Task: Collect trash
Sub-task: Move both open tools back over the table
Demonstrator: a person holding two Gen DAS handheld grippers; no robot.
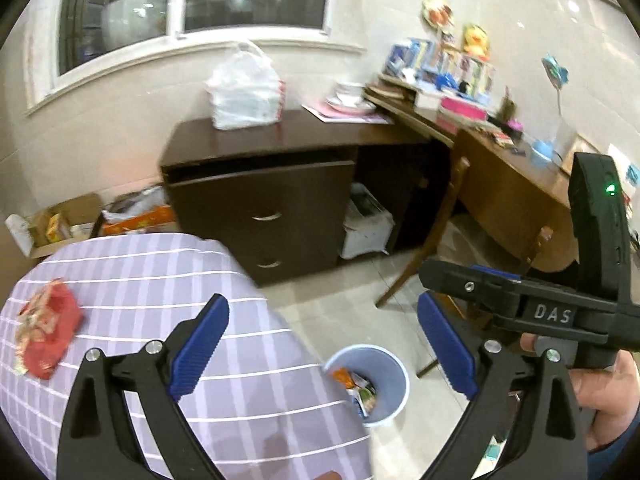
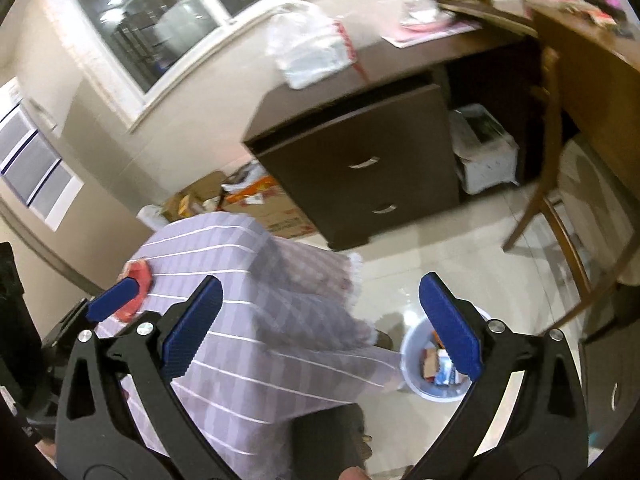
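A crumpled red wrapper [image 1: 46,330] lies on the purple striped tablecloth [image 1: 168,280] at the left. A small white bin [image 1: 370,384] holding several wrappers stands on the floor beside the table. My left gripper [image 1: 324,344] is open and empty, above the table's edge and the bin. My right gripper [image 2: 320,328] is open and empty, above the table edge; its body shows in the left wrist view [image 1: 520,300]. The bin [image 2: 434,364] and the red wrapper [image 2: 136,280], partly hidden by a left gripper finger [image 2: 114,298], show in the right wrist view.
A dark drawer cabinet [image 1: 272,208] stands by the wall with a white plastic bag [image 1: 244,92] on top. A cluttered wooden desk [image 1: 508,168] and a wooden chair [image 1: 440,232] are at the right. Cardboard boxes [image 1: 132,216] lie on the floor behind the table.
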